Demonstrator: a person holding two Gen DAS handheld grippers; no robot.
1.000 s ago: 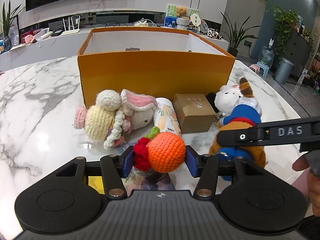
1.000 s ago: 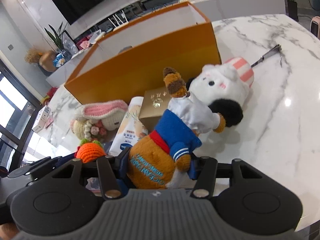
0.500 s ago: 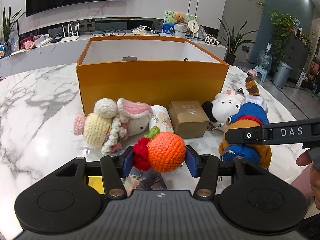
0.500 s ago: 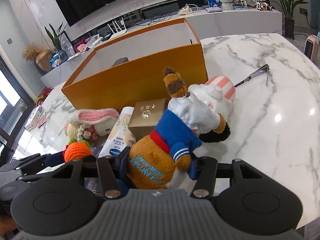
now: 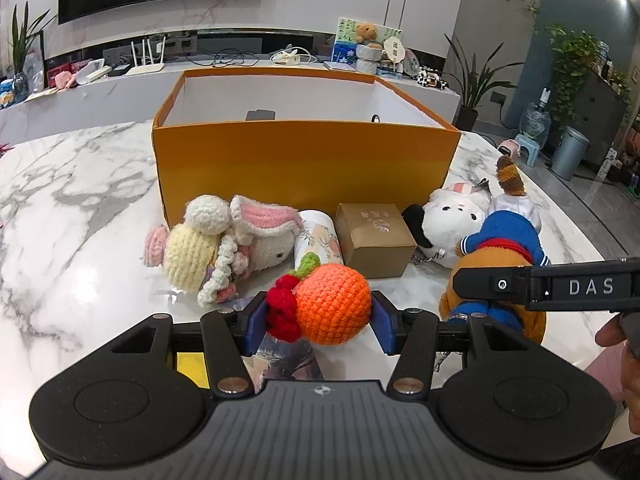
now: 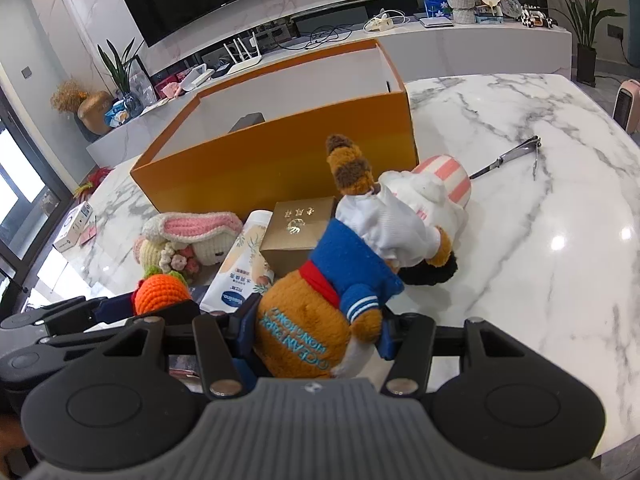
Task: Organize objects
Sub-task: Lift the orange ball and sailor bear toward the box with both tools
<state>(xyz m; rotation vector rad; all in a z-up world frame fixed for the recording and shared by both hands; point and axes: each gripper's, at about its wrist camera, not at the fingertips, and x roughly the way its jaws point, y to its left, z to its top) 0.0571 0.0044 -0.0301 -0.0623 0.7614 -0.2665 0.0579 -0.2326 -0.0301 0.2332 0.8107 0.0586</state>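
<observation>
My left gripper (image 5: 318,316) is shut on an orange crochet fruit (image 5: 332,304) with a red bobble and holds it above the table, in front of the open orange box (image 5: 304,160). My right gripper (image 6: 316,338) is shut on a brown plush in a blue sailor jacket (image 6: 320,300), also lifted; that plush shows at the right of the left wrist view (image 5: 496,248). The box (image 6: 280,160) stands behind both, with a dark item inside.
On the marble table (image 5: 80,208) before the box lie a crochet bunny doll (image 5: 224,240), a printed tube (image 5: 318,236), a small brown carton (image 5: 374,236) and a white plush (image 5: 452,216). A metal tool (image 6: 508,156) lies at the right.
Both grippers have risen and drawn back from the table with their toys still held. The box and the lying toys now sit lower and farther in view.
</observation>
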